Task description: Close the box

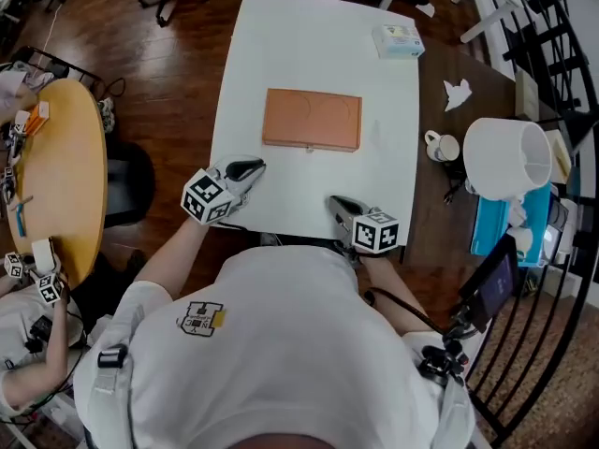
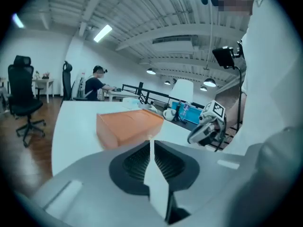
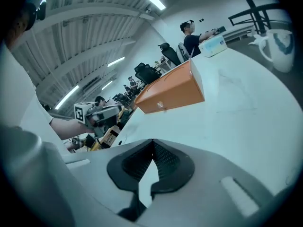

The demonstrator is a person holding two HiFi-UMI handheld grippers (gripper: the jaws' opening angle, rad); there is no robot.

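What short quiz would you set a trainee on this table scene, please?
1. Fill in: the jaws of the left gripper and the right gripper are both ___.
2. True or false: the orange box lies closed, touched by neither gripper.
3. The box rests on: A the white table; B a shelf; C a cart.
Key: 1 shut; 2 true; 3 A.

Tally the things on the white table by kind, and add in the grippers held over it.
Orange box: 1
Small pale pack: 1
Grippers: 2 (left gripper, right gripper, both shut and empty)
Total: 4
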